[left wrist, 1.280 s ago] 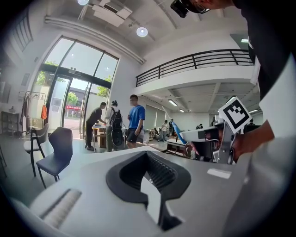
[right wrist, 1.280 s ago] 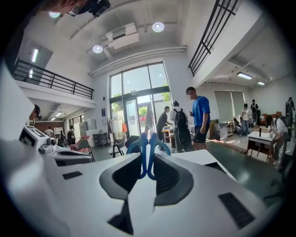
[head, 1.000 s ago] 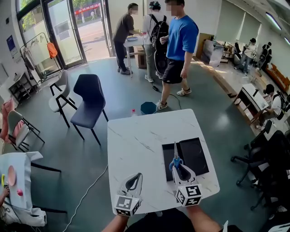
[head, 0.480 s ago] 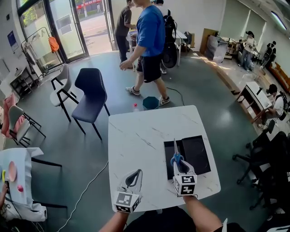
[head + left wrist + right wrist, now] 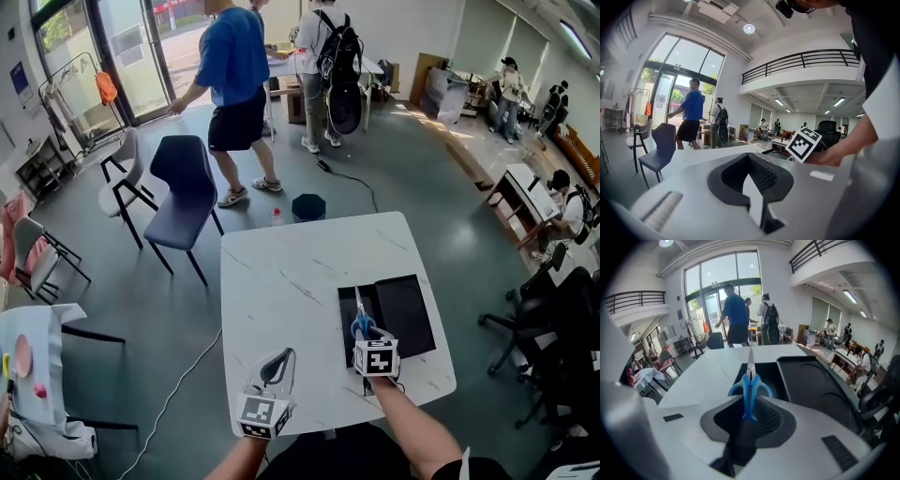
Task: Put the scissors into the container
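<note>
Blue-handled scissors (image 5: 360,323), black container (image 5: 405,314), white marbled table (image 5: 281,309).

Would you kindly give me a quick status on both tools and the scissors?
Right tool shut on blue-handled scissors, blades over narrow compartment of black container. Left tool shut, empty. Nothing in the way.

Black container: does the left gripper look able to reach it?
Probably yes: only bare table lies between left gripper and container, though the right gripper holding scissors crowds its left compartment.
</note>
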{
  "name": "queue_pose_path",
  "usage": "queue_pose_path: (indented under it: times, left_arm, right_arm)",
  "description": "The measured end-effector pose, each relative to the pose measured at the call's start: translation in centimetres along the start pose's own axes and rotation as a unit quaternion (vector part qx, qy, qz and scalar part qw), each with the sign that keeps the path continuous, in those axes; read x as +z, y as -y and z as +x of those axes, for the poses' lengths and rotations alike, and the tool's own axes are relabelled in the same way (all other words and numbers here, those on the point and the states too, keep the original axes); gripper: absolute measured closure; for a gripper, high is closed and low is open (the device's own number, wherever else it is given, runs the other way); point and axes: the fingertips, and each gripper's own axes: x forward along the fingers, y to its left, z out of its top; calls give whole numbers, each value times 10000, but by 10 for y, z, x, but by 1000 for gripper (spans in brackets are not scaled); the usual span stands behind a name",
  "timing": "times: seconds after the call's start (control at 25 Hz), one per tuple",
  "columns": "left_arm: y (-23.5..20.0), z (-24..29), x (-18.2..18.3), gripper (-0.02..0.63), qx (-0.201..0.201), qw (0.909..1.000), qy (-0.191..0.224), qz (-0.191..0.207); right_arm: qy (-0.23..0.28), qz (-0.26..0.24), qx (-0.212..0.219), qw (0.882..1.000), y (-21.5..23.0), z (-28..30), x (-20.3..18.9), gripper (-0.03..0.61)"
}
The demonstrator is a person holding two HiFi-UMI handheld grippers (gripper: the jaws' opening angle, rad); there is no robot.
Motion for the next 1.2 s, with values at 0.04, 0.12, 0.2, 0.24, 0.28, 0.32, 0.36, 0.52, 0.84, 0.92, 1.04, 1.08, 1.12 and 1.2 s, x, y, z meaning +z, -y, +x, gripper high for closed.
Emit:
queue_pose_path:
  times: [0.04,0.12,0.2,0.24,0.28,0.32,0.36,0.52,0.84,0.92,1.04,1.08,1.12,1.2]
  left_arm:
    - [-1,-1,-1,604,14,10000,4,-24]
    - [-3,-2,-1,604,64,9999,53,-91]
    - [-5,-3,0,604,112,9998,100,-143]
    - [-6,-4,1,604,125,9997,114,-173]
    - [-7,-3,3,604,130,9997,124,-192]
    - [-7,-3,3,604,130,9996,131,-196]
    - [-8,-3,3,604,129,9996,137,-189]
    - [-8,-6,1,604,125,9997,147,-122]
    - [-4,-8,-3,604,107,9998,118,-120]
    - [-4,-9,-3,604,110,9998,104,-146]
    - [-6,-9,-4,604,123,9998,92,-149]
    - [-7,-9,-4,604,126,9998,89,-145]
    - [-7,-9,-4,604,130,9998,88,-145]
    - [-7,-9,-4,604,137,9998,89,-140]
  right_arm:
    - [-145,43,-29,9999,2,4,-5,492]
    - [-442,62,-117,9989,8,11,-15,492]
    - [-726,58,-148,9972,12,17,-23,492]
    - [-847,54,-149,9963,12,20,-27,492]
    - [-941,43,-153,9954,12,23,-29,492]
    - [-1013,34,-155,9947,12,26,-30,492]
    - [-1079,34,-146,9940,12,29,-31,492]
    - [-1426,23,-118,9897,12,40,-39,492]
    - [-1783,-279,-142,9835,18,64,-49,492]
    - [-1885,-260,-167,9816,19,66,-53,492]
    - [-1906,-206,-157,9813,15,65,-51,492]
    - [-1892,-180,-153,9817,14,64,-49,492]
    - [-1884,-162,-151,9818,13,64,-48,491]
    - [-1942,-169,-132,9807,15,65,-51,489]
